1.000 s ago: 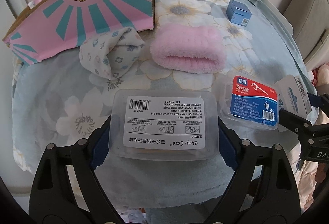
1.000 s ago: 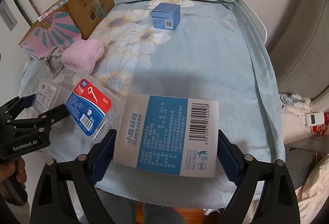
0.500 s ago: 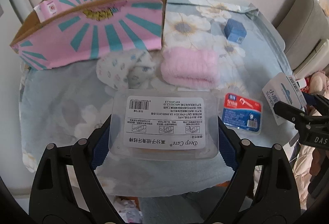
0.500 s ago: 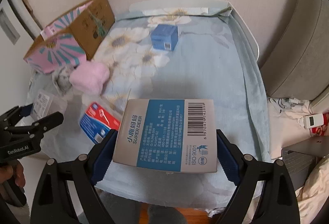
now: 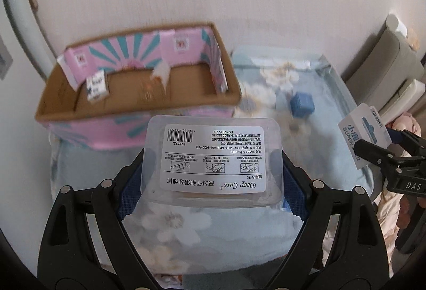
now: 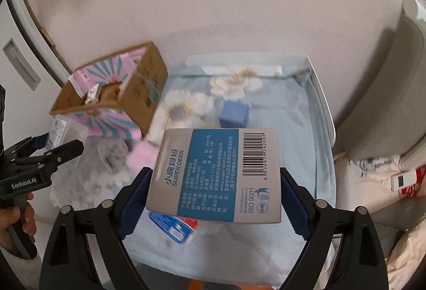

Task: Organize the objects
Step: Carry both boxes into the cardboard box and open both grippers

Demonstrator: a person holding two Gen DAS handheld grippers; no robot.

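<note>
The left hand-held gripper (image 5: 213, 180) is clenched on a clear plastic floss-pick box (image 5: 213, 160), its blue pads pressing the two short ends so the printed "Deep Care" label faces the camera. The box hangs in the air above the flowered blue cloth, just in front of the open cardboard carton (image 5: 138, 92) with its pink and teal sunburst print. Held flat and high like this, it looks ready to be carried over the carton's near wall and dropped inside, which seems the likely sorting place; a few small items already lie on the carton floor, too blurred to name.

The right hand-held gripper (image 6: 214, 183) grasps a grey and blue "Super Deer" carton (image 6: 215, 175) by its two side faces, barcode up, also lifted clear of the worktop (image 6: 293, 130). It sits further right and back from the cardboard carton, probably waiting its turn so the two grippers do not crowd the same opening.

Left on the cloth are a small blue cube box (image 6: 234, 112), a pink fluffy cloth (image 6: 141, 156), and a red and blue floss packet (image 6: 173, 226) partly hidden beneath the held carton. The surroundings are smeared, so finer details cannot be read.
</note>
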